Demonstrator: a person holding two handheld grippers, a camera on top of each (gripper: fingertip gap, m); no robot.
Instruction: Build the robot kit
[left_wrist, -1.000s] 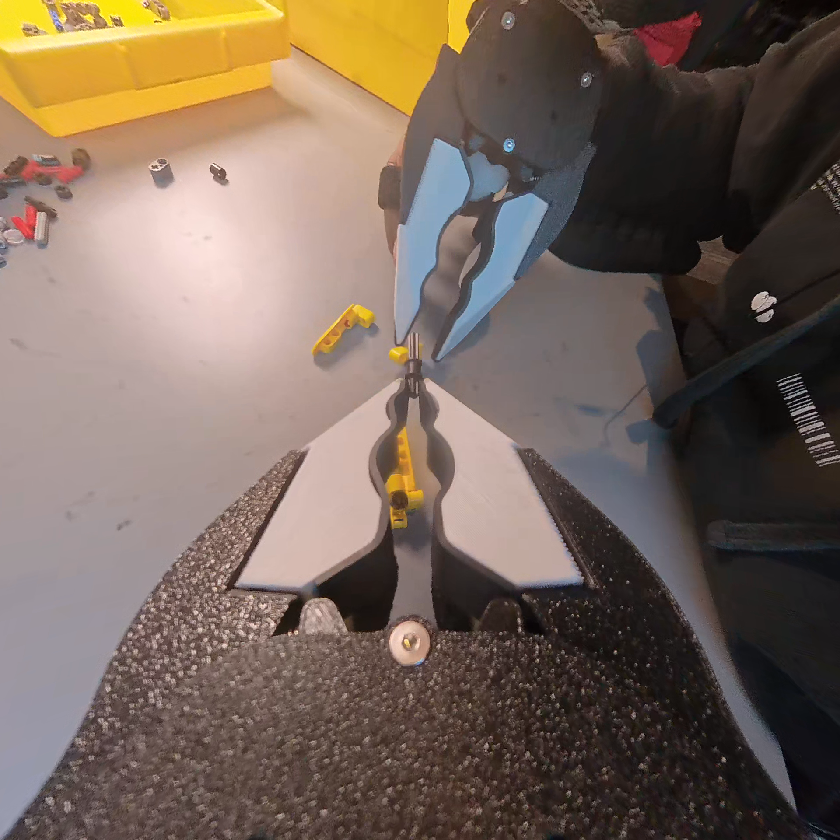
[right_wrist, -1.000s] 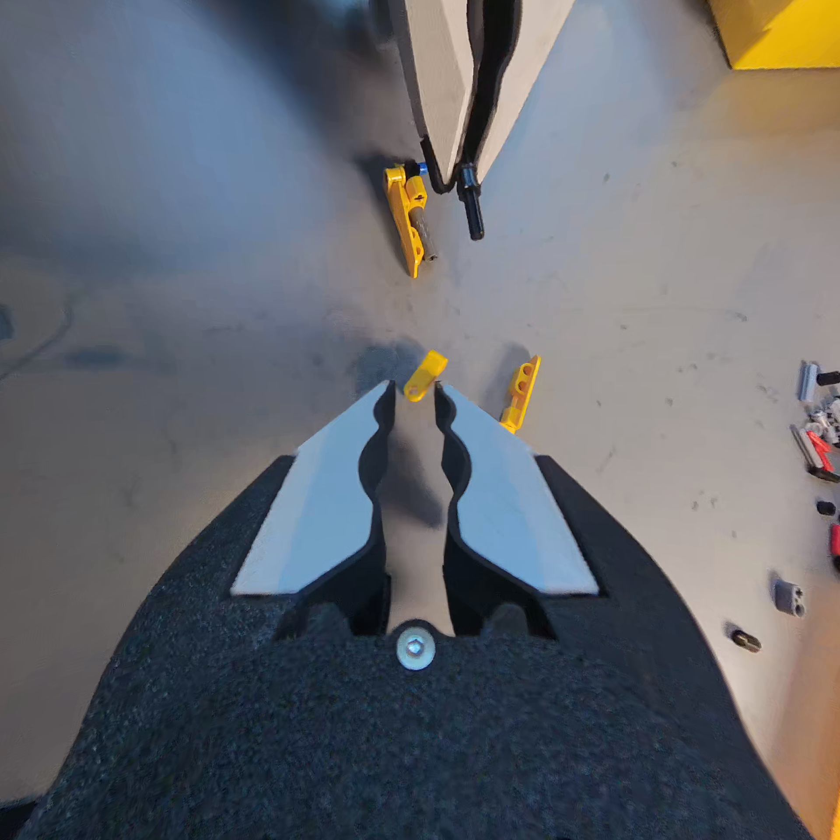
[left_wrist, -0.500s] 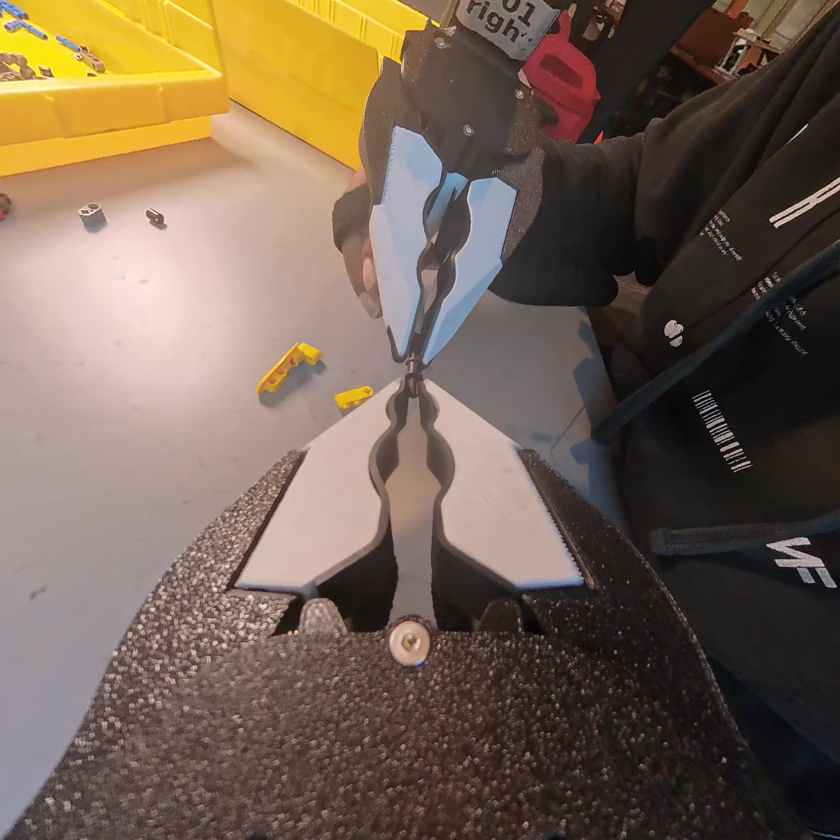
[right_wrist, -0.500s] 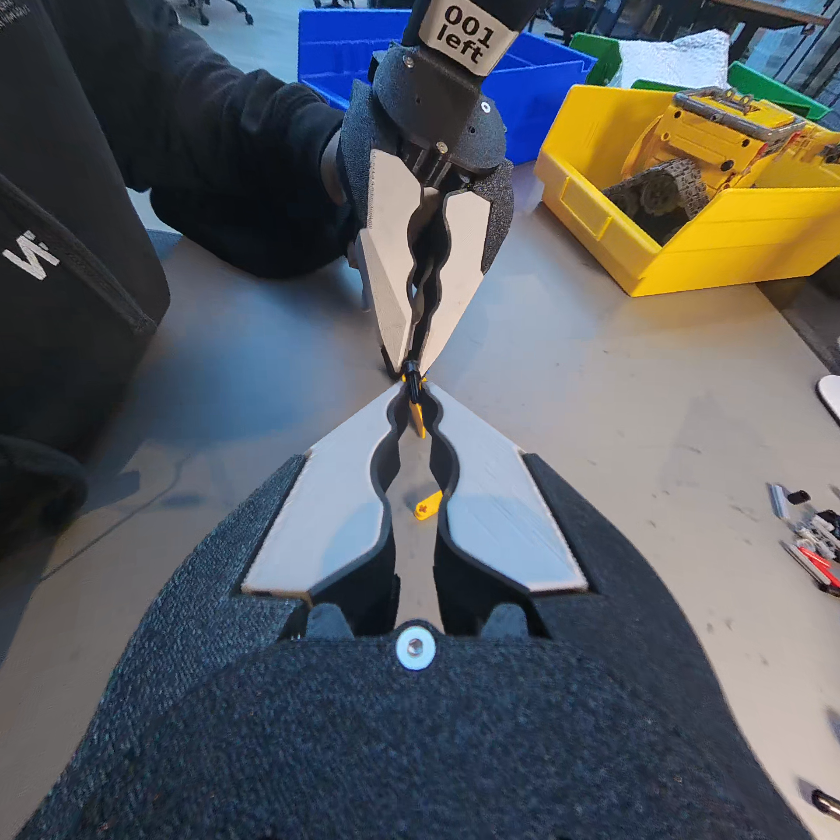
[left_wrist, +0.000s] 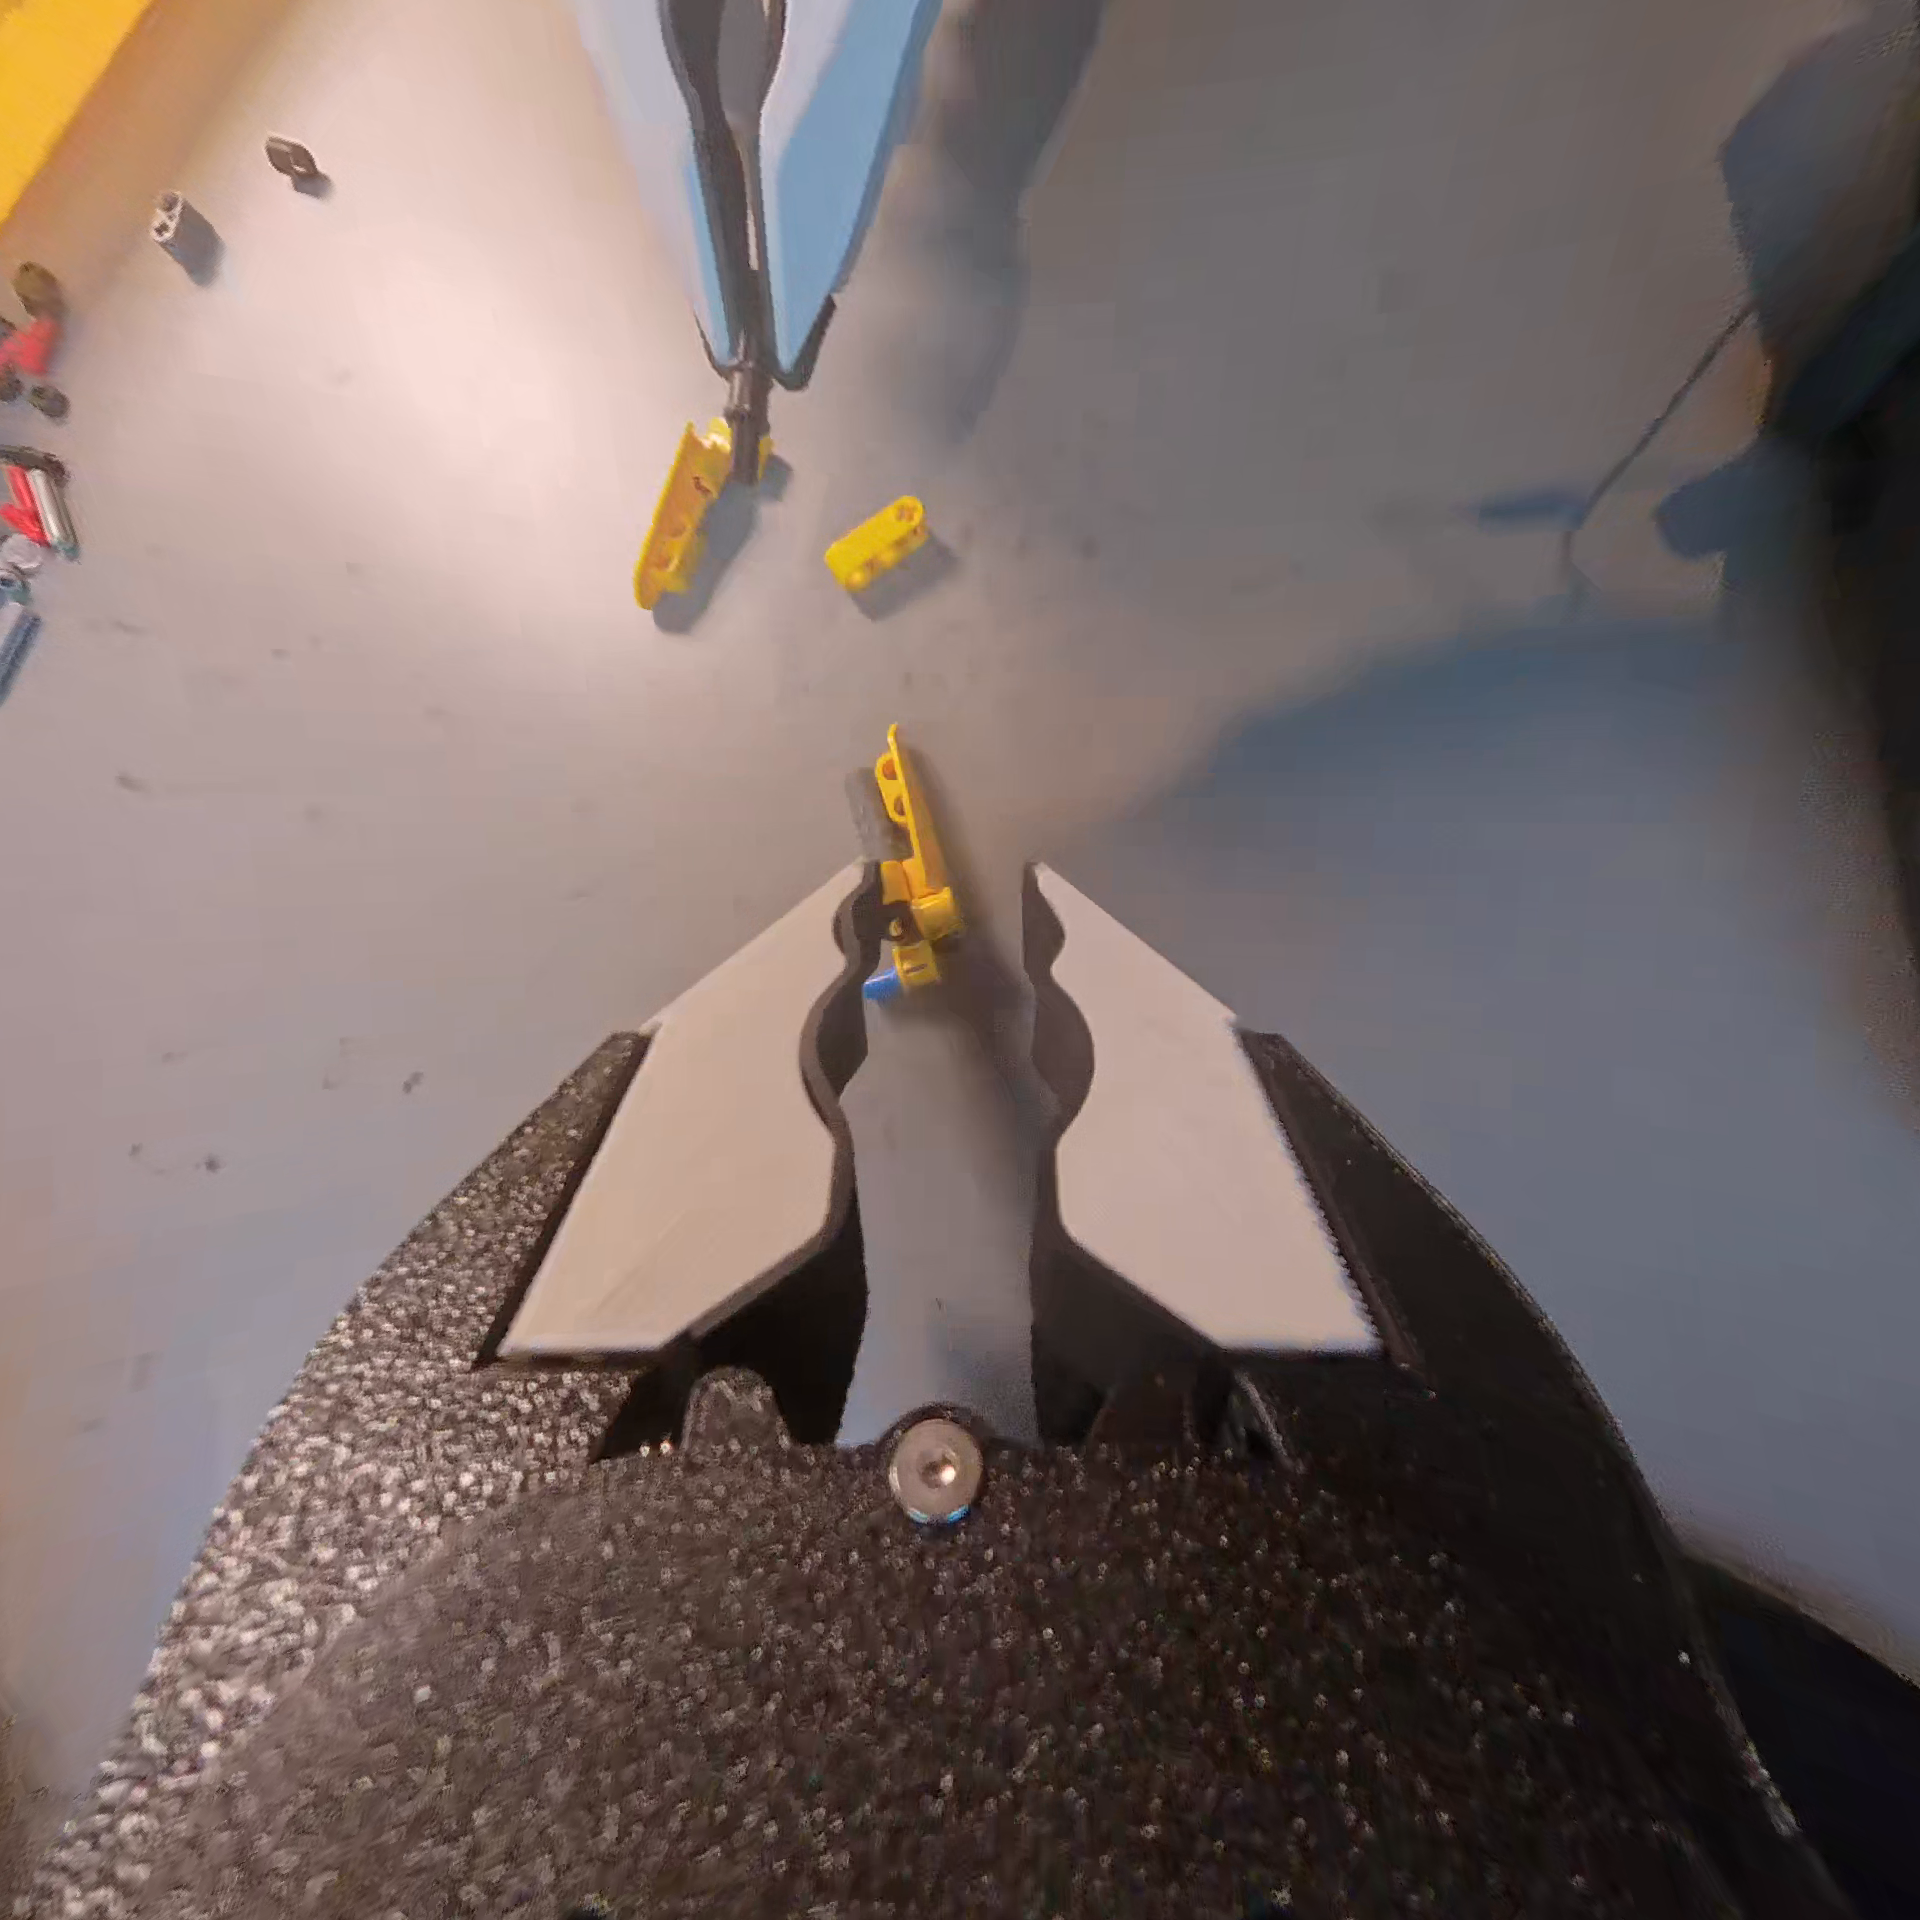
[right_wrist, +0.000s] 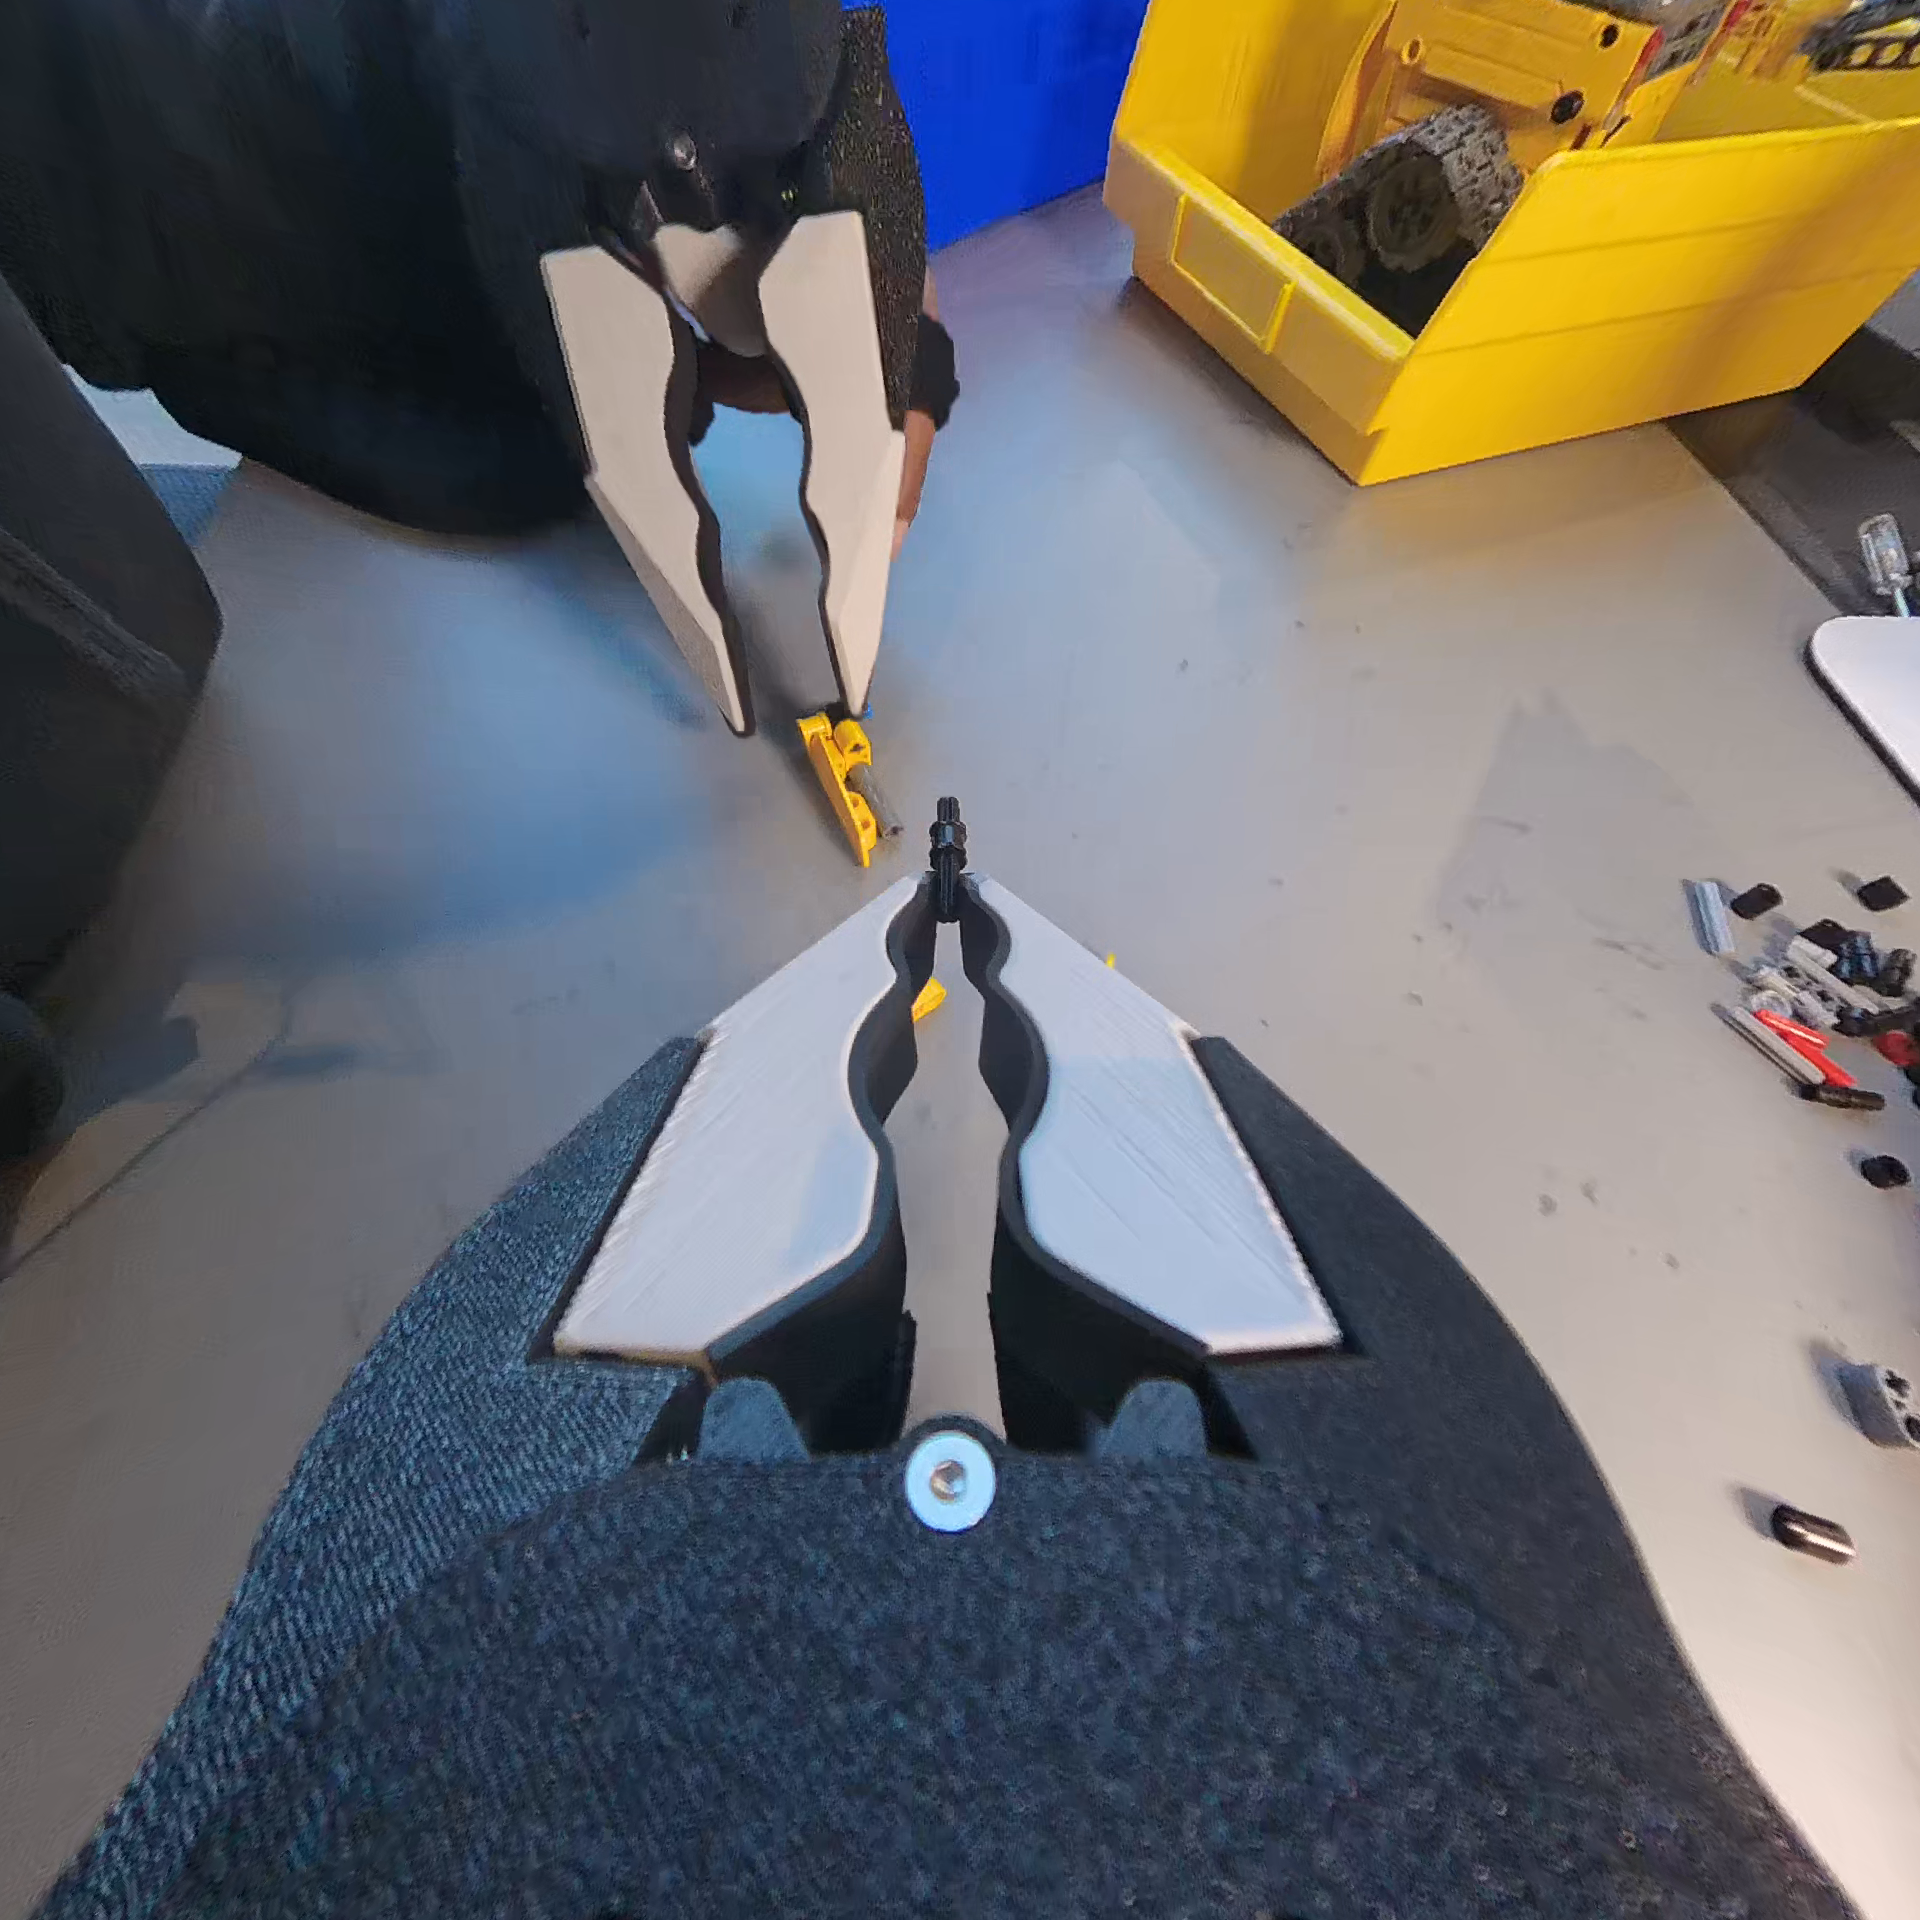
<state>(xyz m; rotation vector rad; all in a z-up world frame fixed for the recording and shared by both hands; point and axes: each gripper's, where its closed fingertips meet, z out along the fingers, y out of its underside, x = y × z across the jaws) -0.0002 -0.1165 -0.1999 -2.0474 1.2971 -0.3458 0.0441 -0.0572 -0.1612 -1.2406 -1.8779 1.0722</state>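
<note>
My right gripper (right_wrist: 948, 883) is shut on a short black pin (right_wrist: 948, 854) that sticks out past its tips, held above the grey table (right_wrist: 1247, 727). It also shows in the left wrist view (left_wrist: 750, 358), with the pin (left_wrist: 745, 410) over a yellow beam (left_wrist: 681, 514). My left gripper (left_wrist: 948, 873) is open and empty, low over a yellow assembly (left_wrist: 912, 831) with a grey axle and a blue pin. The assembly lies at its tips, nearer the left finger. In the right wrist view the left gripper (right_wrist: 798, 717) stands over that assembly (right_wrist: 844, 774).
A small yellow connector (left_wrist: 878, 540) lies beside the beam. Loose grey, black and red parts lie at the table's side (right_wrist: 1808, 987). A yellow bin (right_wrist: 1558, 312) holds a tracked model, with a blue bin (right_wrist: 997, 104) behind. A person's dark sleeves are close by. The tips of one gripper are about 9 centimeters away from the tips of the other. It is some 5 centimeters from my right tips to the small yellow connector (left_wrist: 878, 540).
The black pin passed from my left gripper to my right: both pinched it tip to tip, then the left opened and dropped to the yellow assembly.
</note>
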